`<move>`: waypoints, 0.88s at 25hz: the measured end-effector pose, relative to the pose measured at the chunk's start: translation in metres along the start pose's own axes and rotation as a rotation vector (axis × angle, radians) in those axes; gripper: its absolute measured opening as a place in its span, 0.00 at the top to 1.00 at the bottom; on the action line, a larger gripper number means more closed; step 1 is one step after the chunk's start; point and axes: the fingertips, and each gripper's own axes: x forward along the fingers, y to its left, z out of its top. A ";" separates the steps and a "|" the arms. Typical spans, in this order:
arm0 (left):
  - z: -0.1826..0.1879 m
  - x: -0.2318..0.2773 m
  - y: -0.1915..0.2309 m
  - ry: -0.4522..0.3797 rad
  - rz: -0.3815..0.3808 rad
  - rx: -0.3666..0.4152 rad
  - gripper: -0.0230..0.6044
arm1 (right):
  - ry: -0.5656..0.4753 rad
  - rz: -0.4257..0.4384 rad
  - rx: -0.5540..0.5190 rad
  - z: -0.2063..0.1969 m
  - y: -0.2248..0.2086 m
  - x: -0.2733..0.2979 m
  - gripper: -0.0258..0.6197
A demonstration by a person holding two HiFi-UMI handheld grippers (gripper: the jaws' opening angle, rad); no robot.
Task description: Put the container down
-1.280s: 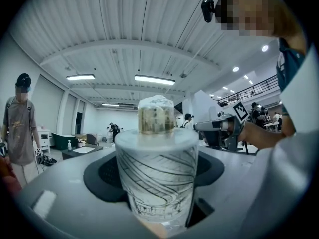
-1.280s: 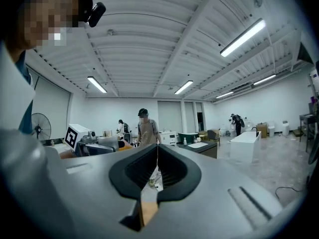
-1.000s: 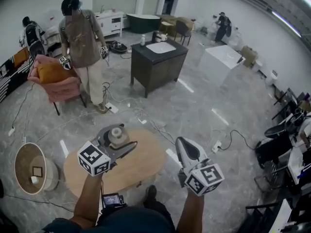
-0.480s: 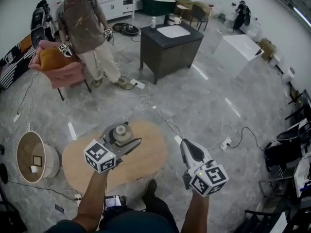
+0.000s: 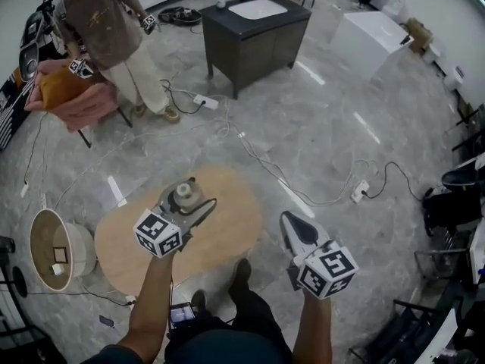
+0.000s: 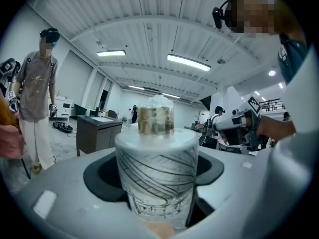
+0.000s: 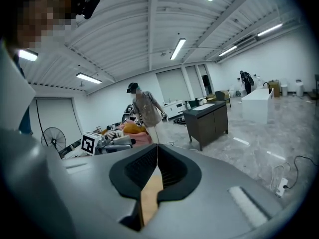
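A white cylindrical container [image 5: 184, 196] with black line drawings and a clear knobbed lid is held upright over the oval wooden table [image 5: 231, 230]. My left gripper [image 5: 195, 196] is shut on it, with the jaws wide around its sides. In the left gripper view the container [image 6: 157, 176] fills the space between the jaws. My right gripper [image 5: 290, 221] hangs off the table's right edge above the floor. Its jaws are shut with nothing in them, and in the right gripper view the tips of the right gripper [image 7: 157, 148] meet.
A dark sink cabinet [image 5: 254, 29] stands far behind the table, and a white block [image 5: 371, 32] to its right. A person [image 5: 106, 29] stands by a pink armchair [image 5: 64, 97] at the far left. A round basket [image 5: 53, 249] sits left of the table. Cables [image 5: 303, 184] cross the floor.
The view has tilted further down, so the room has slid up the picture. Both grippers have come lower towards the table. The container stays in the left gripper; the right stays shut.
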 end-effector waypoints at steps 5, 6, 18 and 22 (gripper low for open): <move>-0.040 0.033 0.009 0.015 -0.018 -0.003 0.43 | 0.044 -0.019 0.038 -0.030 -0.027 0.010 0.94; -0.048 0.040 0.010 0.022 -0.020 -0.001 0.43 | 0.053 -0.022 0.045 -0.036 -0.032 0.011 0.94; -0.160 0.098 0.031 0.108 -0.009 -0.023 0.43 | 0.138 -0.044 0.112 -0.097 -0.078 0.021 0.94; -0.206 0.111 0.036 0.152 -0.004 -0.014 0.43 | 0.168 -0.052 0.132 -0.119 -0.090 0.023 0.94</move>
